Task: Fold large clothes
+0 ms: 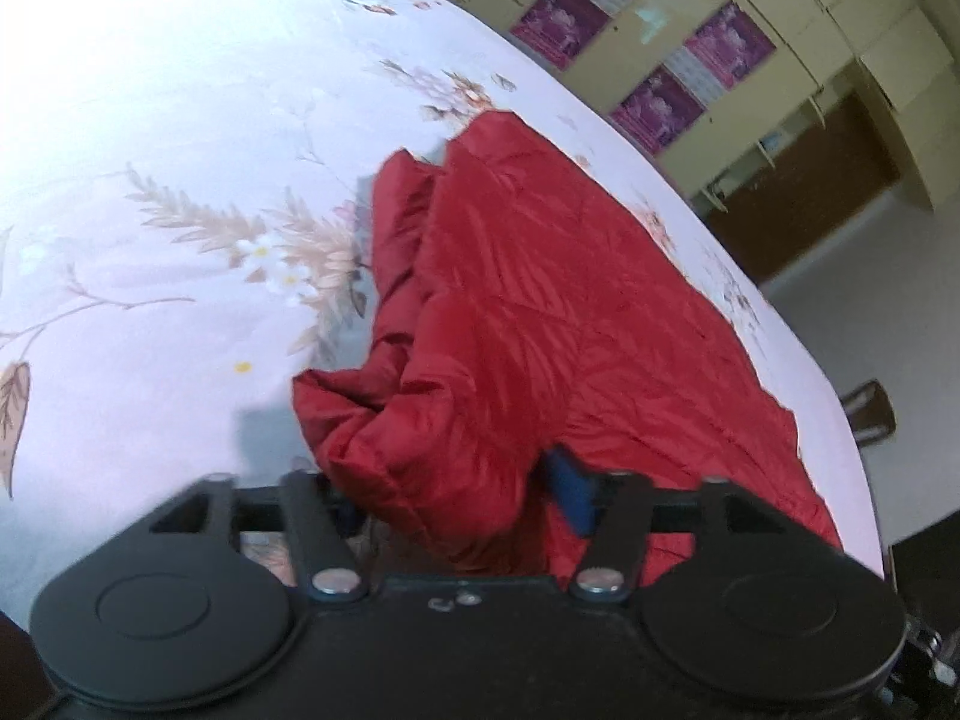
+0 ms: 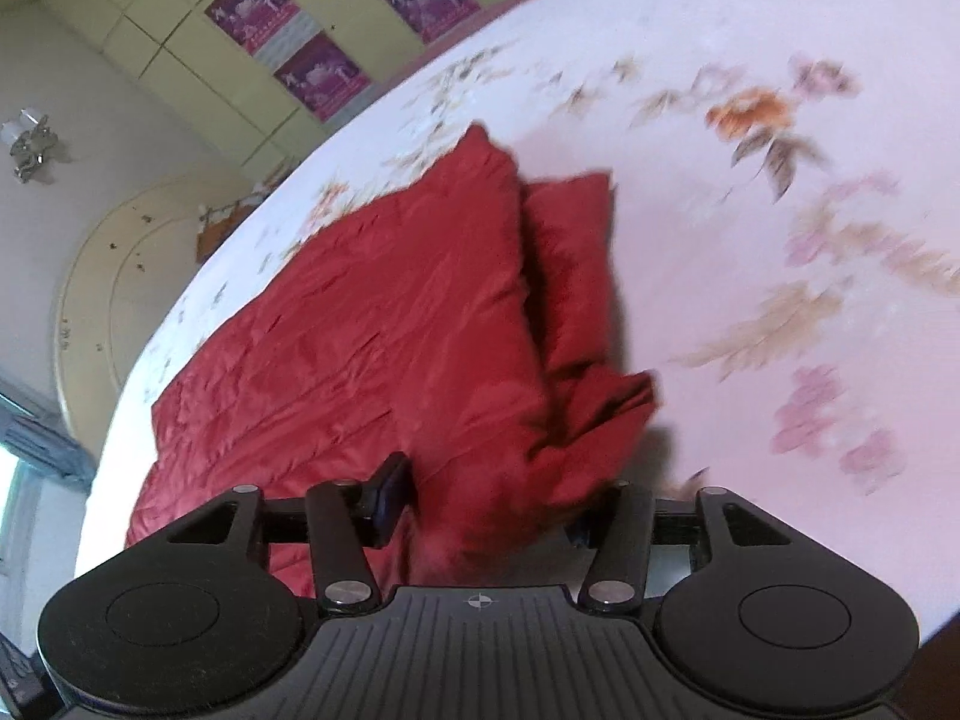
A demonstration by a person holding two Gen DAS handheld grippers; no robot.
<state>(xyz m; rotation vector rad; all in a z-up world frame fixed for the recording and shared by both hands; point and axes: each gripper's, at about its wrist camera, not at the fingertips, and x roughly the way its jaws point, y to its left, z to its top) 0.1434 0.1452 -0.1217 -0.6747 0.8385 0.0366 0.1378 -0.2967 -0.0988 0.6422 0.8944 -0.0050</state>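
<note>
A large red quilted garment (image 1: pixel 540 300) lies folded over itself on a floral white bed sheet (image 1: pixel 180 120). Its near corner bunches up between the fingers of my left gripper (image 1: pixel 459 501), whose jaws stand apart; the blue right pad (image 1: pixel 570 495) shows beside the cloth and the left pad is hidden behind it. In the right wrist view the same garment (image 2: pixel 372 330) spreads to the left over the sheet (image 2: pixel 750 240), with a folded flap on its right side. My right gripper (image 2: pixel 486 510) is open too, a blurred red fold hanging loose between its fingers.
A yellow wardrobe with purple posters (image 1: pixel 660 30) stands beyond the bed's far edge, also the wardrobe (image 2: pixel 288 30) in the right wrist view. A rounded headboard (image 2: pixel 120 270) and a wall lamp (image 2: pixel 30 144) are at left. A brown stool (image 1: pixel 873 411) sits off the bed's right edge.
</note>
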